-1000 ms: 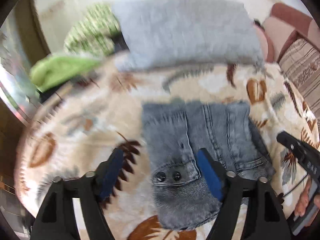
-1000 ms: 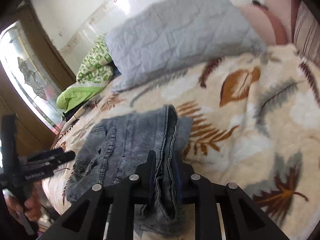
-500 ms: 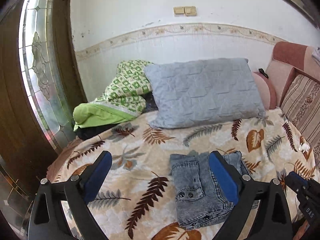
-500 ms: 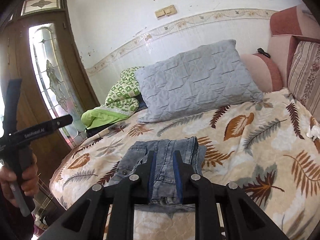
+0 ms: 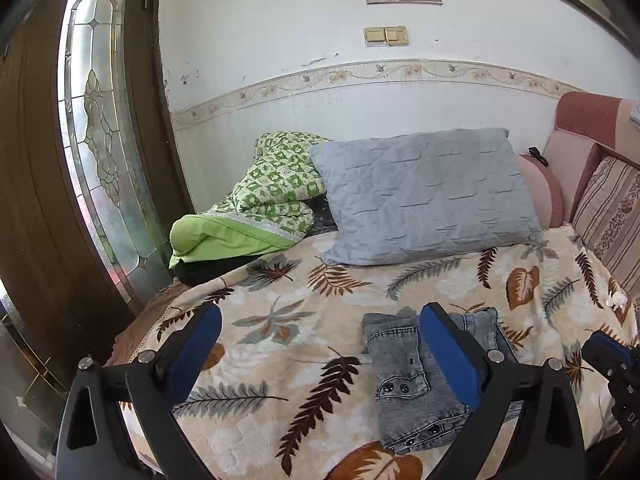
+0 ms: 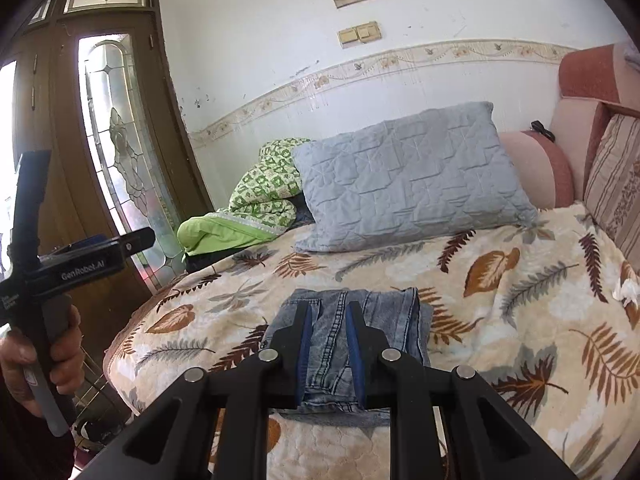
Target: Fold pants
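The grey denim pants (image 5: 404, 376) lie folded into a small rectangle on the leaf-print blanket (image 5: 280, 320), near the bed's front edge. My left gripper (image 5: 320, 314) hovers well above the bed, wide open and empty, with its right finger in front of the pants. In the right wrist view the pants (image 6: 384, 312) show flat behind my right gripper (image 6: 329, 308). Its blue pads stand a narrow slit apart with nothing between them. It also shows at the right edge of the left wrist view (image 5: 604, 350), clear of the pants. A hand (image 6: 60, 344) holds the left gripper (image 6: 90, 198).
A grey quilted pillow (image 5: 424, 196) and a green patterned quilt (image 5: 264, 204) lie at the back of the bed. A pink bolster (image 5: 540, 196) and a striped cushion (image 5: 608, 216) stand at the right. A wooden door with leaded glass (image 5: 100, 152) is close on the left.
Both grippers rose and drew back from the pants. The left jaws opened wider. The right gripper, earlier closed on the folded edge, now hangs free of it.
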`<state>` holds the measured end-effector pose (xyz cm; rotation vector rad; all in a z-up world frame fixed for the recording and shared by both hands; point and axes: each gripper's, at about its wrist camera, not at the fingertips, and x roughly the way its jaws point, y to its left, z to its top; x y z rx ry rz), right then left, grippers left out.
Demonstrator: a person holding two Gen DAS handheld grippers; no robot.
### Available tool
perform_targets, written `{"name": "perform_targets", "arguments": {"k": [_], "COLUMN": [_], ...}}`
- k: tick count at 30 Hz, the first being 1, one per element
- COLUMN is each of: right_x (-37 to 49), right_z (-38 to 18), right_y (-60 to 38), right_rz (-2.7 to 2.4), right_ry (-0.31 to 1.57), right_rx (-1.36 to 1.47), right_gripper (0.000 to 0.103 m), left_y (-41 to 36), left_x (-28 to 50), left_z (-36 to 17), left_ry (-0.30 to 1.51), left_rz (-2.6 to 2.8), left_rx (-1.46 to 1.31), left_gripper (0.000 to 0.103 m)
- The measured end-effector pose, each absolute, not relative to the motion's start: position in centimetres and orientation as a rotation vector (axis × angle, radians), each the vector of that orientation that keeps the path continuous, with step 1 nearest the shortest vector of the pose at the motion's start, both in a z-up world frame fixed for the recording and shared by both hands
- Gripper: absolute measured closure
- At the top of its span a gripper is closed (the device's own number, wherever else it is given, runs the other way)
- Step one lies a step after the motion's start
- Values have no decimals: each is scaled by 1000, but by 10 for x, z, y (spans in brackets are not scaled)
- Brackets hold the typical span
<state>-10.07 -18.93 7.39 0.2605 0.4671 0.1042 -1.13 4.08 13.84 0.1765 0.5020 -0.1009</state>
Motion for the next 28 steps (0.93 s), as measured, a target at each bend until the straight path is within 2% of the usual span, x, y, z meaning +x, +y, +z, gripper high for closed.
{"name": "perform_targets", "arguments": {"k": [12, 24, 28], "right_x": [-107, -100, -97], "right_z": [99, 78, 71], "right_y": [-162, -155, -160], "right_rz": [111, 136, 124], "right_ry": [425, 479, 493], "right_rx": [190, 167, 179], "right_gripper": [83, 83, 83], "left_y": [60, 66, 63], "left_x": [-19, -19, -20], "left_z": [147, 143, 139], "left_ry": [506, 500, 479], "left_rz": [-73, -121, -107], "left_rx": [141, 97, 113], "left_gripper": [3, 3, 0]}}
